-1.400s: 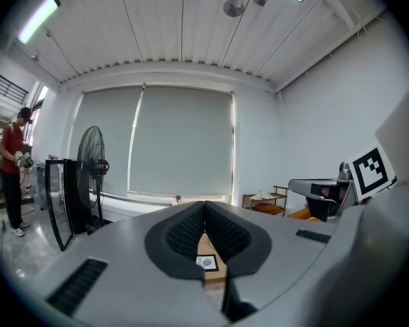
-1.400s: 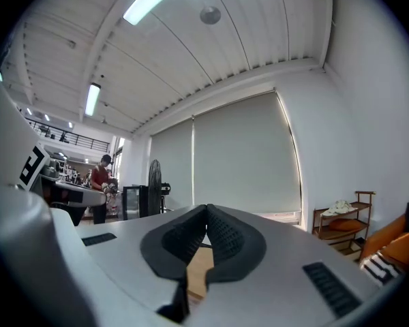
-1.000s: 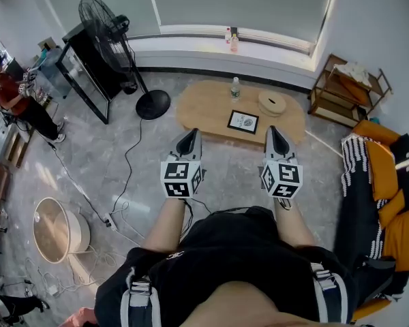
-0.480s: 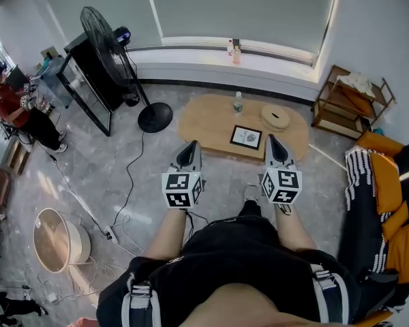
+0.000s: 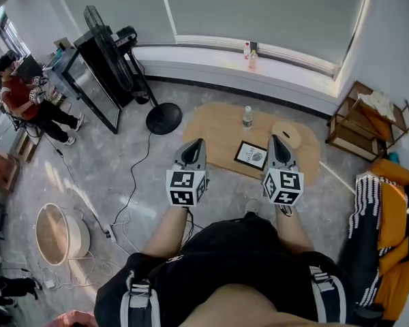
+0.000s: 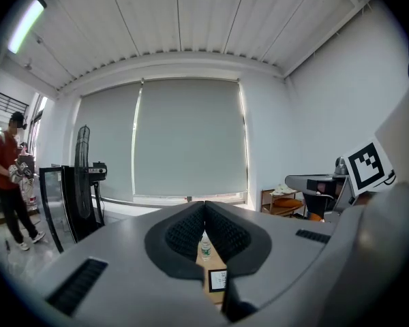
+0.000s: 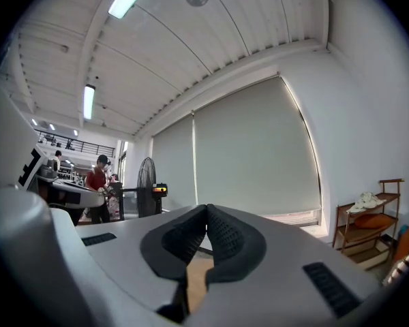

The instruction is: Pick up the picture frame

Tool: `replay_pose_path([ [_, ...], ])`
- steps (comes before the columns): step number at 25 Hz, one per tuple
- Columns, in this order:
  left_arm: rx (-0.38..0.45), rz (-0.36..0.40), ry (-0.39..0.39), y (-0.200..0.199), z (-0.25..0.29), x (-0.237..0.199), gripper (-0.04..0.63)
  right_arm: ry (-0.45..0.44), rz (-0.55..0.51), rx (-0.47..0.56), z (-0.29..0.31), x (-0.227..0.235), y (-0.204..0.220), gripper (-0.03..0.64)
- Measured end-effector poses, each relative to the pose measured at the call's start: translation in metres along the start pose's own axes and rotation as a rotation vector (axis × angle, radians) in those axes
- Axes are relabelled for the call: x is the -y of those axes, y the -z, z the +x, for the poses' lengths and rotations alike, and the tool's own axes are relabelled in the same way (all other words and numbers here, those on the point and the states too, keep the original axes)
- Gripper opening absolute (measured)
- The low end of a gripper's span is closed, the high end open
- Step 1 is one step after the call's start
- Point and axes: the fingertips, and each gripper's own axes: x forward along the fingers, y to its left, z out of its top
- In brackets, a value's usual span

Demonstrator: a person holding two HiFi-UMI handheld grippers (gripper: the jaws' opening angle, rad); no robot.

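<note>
Picture frame (image 5: 251, 154), black-edged and rectangular, nearer on the pale oval wooden worktop (image 5: 211, 131)

A second ago the picture frame lay well beyond the claw tips in the head view. Now it shows between them, lying flat with its white print facing up, and the whole worktop has drawn closer. The left claw (image 5: 198, 142) and the right claw (image 5: 275, 139) are pressed together as before, pinching nothing. Both are apart from the frame, which the left gripper view shows ahead and lower down. The black pedestal fan (image 5: 163, 118), seen face-on earlier, now appears nearly edge-on.

A clear plastic water bottle (image 5: 247, 116) stands upright on the far side of the frame. A round flat pale disc (image 5: 286, 134) lies to the right of the bottle. Left of the worktop are the fan and a black glass-fronted stand (image 5: 88, 73), with a person in a red top (image 5: 20, 97) beyond them. An open wooden shelf rack (image 5: 368, 118) stands at the right, near an orange and black-striped seat (image 5: 385, 216). A round white tub (image 5: 82, 237) and loose cables (image 5: 133, 176) lie on the grey tiled floor (image 5: 109, 155).

The claw pads are dark ribbed rubber set in smooth grey shells, each carrying a cube with black-and-white square markers
</note>
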Motion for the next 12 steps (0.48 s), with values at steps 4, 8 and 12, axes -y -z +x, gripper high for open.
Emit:
replay_pose_path([
  [4, -0.037, 0.008, -0.015, -0.010, 0.070, 0.008, 0.021, -0.015, 0.019, -0.022, 0.055, 0.049, -0.001, 0.017],
  [8, -0.065, -0.002, -0.032, -0.020, 0.137, 0.011, 0.021, -0.029, 0.019, -0.034, 0.104, 0.093, -0.007, 0.017],
  [12, -0.067, -0.001, -0.035, -0.030, 0.196, 0.024, 0.021, -0.036, 0.021, -0.041, 0.141, 0.139, -0.007, 0.017],
])
